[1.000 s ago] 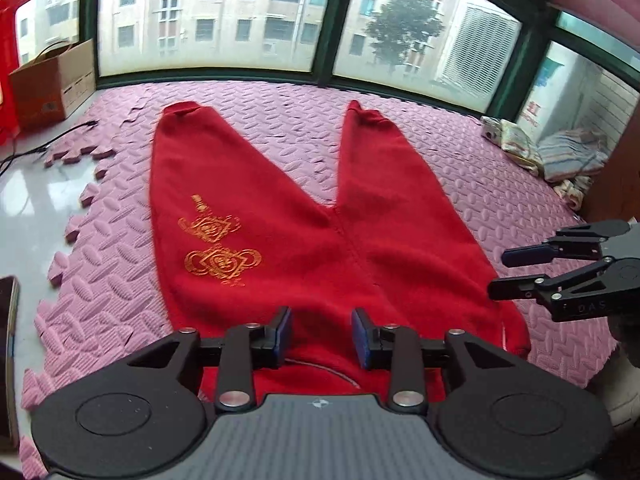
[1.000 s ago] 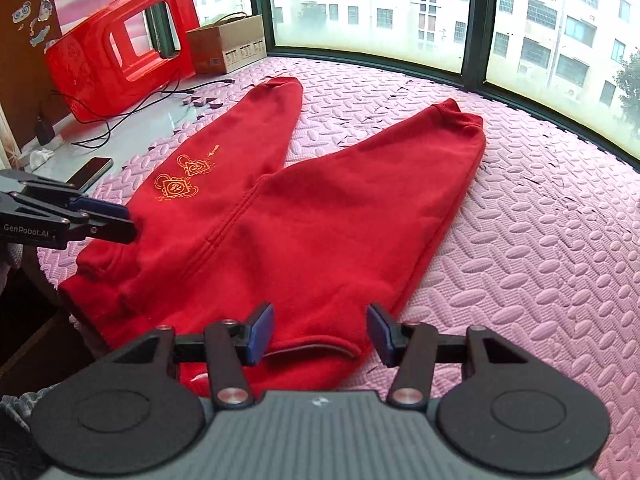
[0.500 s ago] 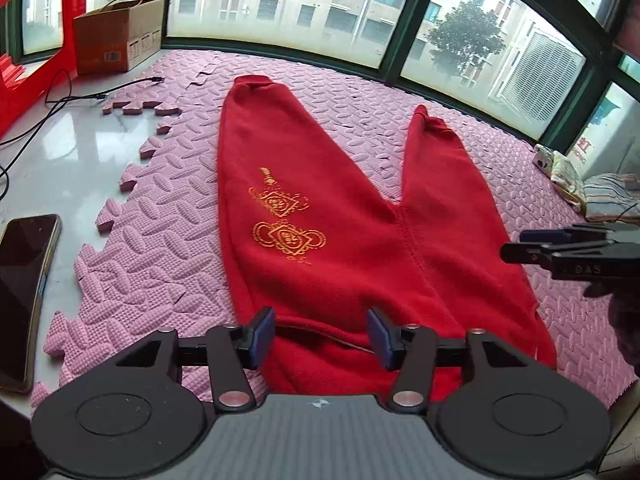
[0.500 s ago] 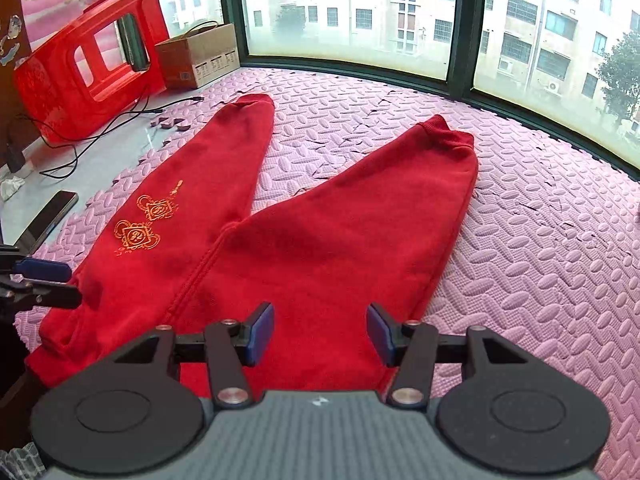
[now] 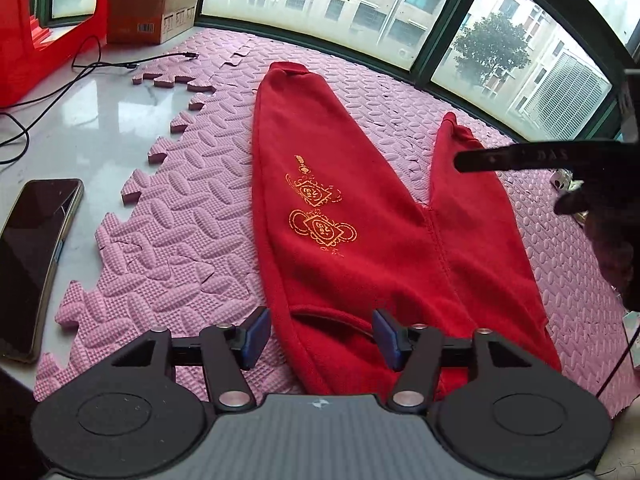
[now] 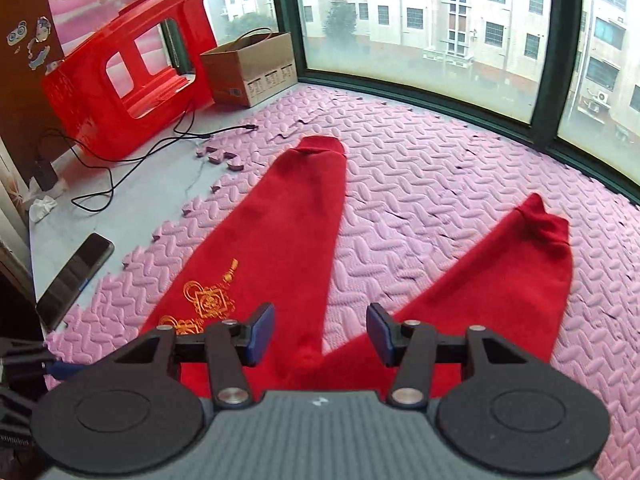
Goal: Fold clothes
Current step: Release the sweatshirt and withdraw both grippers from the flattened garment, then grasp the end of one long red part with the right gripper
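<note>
Red trousers (image 5: 360,240) with gold embroidery lie flat on the pink foam mat, legs spread away from me in a V. My left gripper (image 5: 320,338) is open and empty, just above the waistband's left part. My right gripper (image 6: 320,338) is open and empty, above the crotch where the two legs (image 6: 288,220) split. The right gripper also shows at the right edge of the left wrist view (image 5: 520,160), over the right leg. A bit of the left gripper shows at the lower left of the right wrist view (image 6: 40,364).
A phone (image 5: 32,264) lies on the white floor left of the mat (image 5: 180,216). A red plastic chair (image 6: 128,64), a cardboard box (image 6: 252,68) and black cables (image 6: 132,160) are at the far left. Windows run along the back.
Both grippers moved forward and left over the trousers. The right gripper went from the waistband toward the crotch. The left one opened a bit wider over the waistband. The trousers have not moved.
</note>
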